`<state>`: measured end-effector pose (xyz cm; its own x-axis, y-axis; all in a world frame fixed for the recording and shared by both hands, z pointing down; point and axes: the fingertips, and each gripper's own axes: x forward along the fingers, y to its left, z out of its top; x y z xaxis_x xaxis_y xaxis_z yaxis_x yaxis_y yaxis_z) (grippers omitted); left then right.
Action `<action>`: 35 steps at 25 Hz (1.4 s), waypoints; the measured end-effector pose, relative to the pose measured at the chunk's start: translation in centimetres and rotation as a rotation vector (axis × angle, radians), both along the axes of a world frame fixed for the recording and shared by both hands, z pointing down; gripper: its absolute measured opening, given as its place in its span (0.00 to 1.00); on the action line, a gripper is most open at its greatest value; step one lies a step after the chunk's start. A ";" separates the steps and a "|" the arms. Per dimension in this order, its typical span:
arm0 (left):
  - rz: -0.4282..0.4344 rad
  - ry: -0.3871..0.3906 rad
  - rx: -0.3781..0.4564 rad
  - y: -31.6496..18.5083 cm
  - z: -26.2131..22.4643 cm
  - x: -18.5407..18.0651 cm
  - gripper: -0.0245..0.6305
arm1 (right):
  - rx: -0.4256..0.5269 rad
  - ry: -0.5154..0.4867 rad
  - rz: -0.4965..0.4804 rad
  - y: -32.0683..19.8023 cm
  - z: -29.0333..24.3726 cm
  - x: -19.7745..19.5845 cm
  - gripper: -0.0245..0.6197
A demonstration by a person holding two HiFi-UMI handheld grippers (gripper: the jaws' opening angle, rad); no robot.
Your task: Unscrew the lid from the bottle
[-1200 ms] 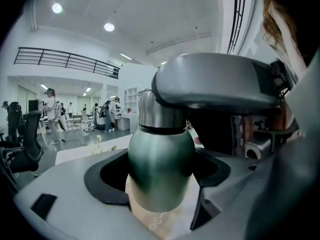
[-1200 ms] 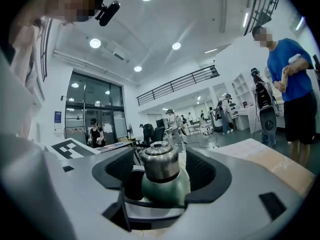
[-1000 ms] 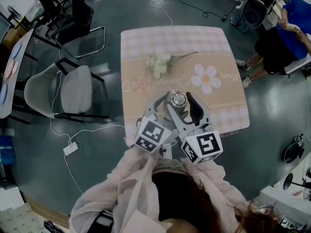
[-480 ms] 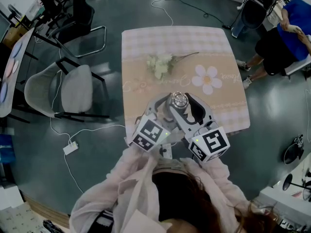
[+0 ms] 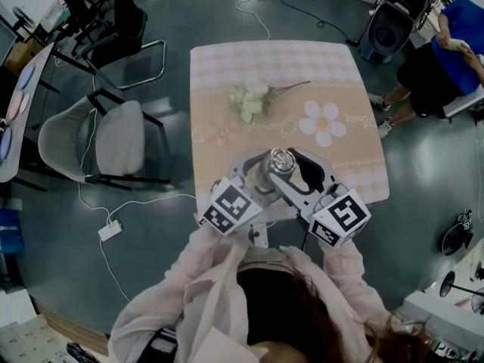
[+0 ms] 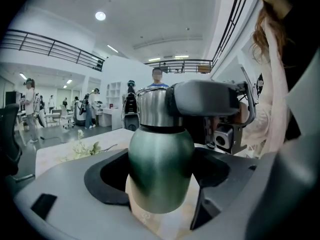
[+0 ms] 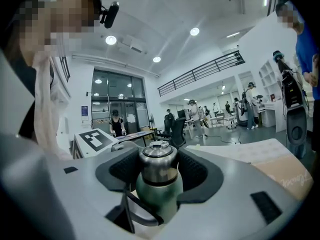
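Pinching the green bottle point(image 6: 161, 159) between them, jaws of the left gripper point(image 6: 160, 178) hold it upright while jaws of the right gripper point(image 7: 159, 175), having just been closing, clamp the steel lid point(image 7: 158, 163).

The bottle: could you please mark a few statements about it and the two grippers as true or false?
1. The left gripper grips the bottle by its green body. True.
2. The right gripper hangs clear of the lid. False: its jaws, which have just been closing, clamp the lid.
3. The bottle lies on its side. False: it is upright.
4. A flower sprig lies on the table, beyond the bottle and apart from it. True.
5. The lid is already off. False: it sits on the bottle's neck.
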<state>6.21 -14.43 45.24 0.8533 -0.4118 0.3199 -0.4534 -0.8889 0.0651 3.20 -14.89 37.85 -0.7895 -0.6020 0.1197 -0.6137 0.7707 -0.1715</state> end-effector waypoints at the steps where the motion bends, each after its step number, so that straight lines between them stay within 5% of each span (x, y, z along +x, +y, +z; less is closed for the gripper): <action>1: 0.000 -0.002 0.001 0.1 0.1 0.0 0.62 | -0.006 0.001 -0.003 0.1 0.1 0.0 0.45; 25: -0.002 0.035 0.016 0.4 -0.3 -0.5 0.62 | 0.026 -0.006 0.004 0.4 -0.6 -0.8 0.44; 35: 0.094 0.086 0.015 1.3 -1.6 -0.5 0.62 | 0.061 -0.068 -0.079 1.2 -2.0 -1.1 0.44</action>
<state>5.75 -13.17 43.66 0.9121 -0.3334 0.2384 -0.3618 -0.9283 0.0861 2.15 -13.74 35.90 -0.8396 -0.5424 0.0295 -0.5394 0.8263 -0.1621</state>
